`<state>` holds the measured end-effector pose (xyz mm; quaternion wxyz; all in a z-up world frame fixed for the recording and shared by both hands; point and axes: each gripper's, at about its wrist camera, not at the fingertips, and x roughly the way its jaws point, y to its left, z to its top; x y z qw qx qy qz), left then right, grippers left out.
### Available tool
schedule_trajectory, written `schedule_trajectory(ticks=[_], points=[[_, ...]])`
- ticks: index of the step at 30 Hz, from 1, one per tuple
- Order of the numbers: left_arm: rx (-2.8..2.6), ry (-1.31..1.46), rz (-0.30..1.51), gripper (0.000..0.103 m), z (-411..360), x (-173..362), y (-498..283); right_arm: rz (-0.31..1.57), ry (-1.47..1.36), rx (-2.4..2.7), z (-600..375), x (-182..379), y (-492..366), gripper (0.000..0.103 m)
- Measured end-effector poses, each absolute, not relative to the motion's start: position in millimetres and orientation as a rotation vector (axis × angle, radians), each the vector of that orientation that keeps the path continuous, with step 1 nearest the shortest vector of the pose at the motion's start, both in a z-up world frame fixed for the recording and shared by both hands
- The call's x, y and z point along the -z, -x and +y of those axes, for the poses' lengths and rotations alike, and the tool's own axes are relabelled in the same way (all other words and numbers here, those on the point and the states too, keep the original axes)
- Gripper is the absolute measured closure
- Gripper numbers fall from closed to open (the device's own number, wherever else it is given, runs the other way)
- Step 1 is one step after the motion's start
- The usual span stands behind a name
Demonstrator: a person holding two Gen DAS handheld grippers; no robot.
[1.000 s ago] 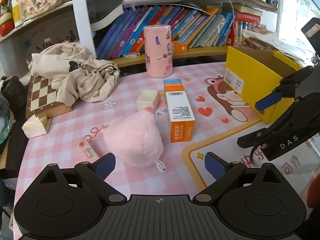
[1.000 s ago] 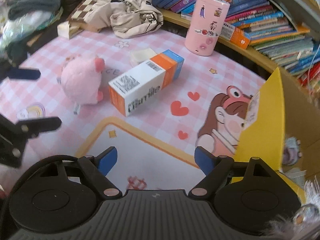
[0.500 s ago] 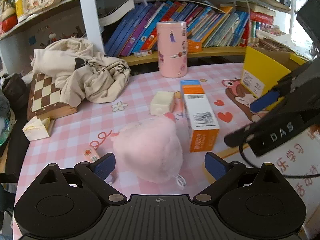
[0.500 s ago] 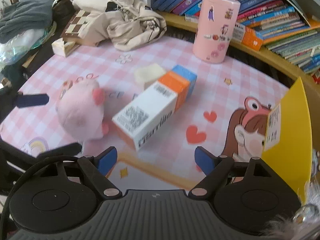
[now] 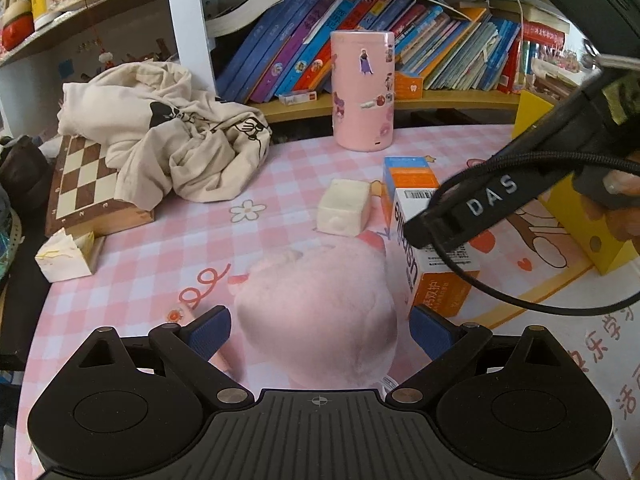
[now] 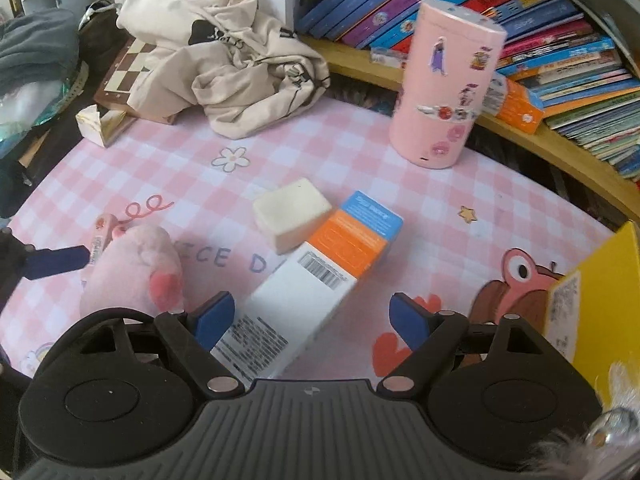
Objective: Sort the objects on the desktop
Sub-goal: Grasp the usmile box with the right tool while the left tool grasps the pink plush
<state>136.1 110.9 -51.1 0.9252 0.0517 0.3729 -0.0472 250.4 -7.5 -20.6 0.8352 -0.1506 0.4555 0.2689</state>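
A pink plush toy [image 5: 320, 312] lies on the pink checked mat between the open fingers of my left gripper [image 5: 320, 330]; it also shows in the right wrist view [image 6: 136, 272]. A white, orange and blue carton [image 6: 312, 284] lies flat on the mat, its near end between the open fingers of my right gripper [image 6: 310, 316]. The carton also shows in the left wrist view [image 5: 436, 276], partly behind the right gripper's body. A cream block [image 6: 292, 214] lies beside the carton.
A yellow box [image 6: 604, 296] stands at the right. A pink sticker-covered cylinder [image 5: 362, 92] stands at the back near the bookshelf. A beige garment [image 5: 168, 128] lies over a chessboard [image 5: 86, 184] at the back left. A small pink packet [image 6: 100, 236] lies by the plush.
Both grippers have moved forward. The left one now has the plush between its fingers; the right one has come over the carton's near end. Both stay open.
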Motion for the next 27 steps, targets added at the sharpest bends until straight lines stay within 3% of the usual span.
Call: schedule_trajectory(ticks=[19, 21, 27], points=[[0.095, -0.127, 0.800, 0.007, 109.2, 67.3, -149.7, 1.068, 0.287, -0.568, 13.5, 43.2, -278.6, 0.021], [0.097, -0.128, 0.801, 0.009, 109.1, 68.0, -149.4, 1.085, 0.268, -0.570, 9.8, 44.8, -280.2, 0.033], [0.118, -0.111, 0.795, 0.019, 111.9, 64.9, -145.3, 1.106, 0.251, -0.576, -4.5, 43.5, -274.2, 0.048]])
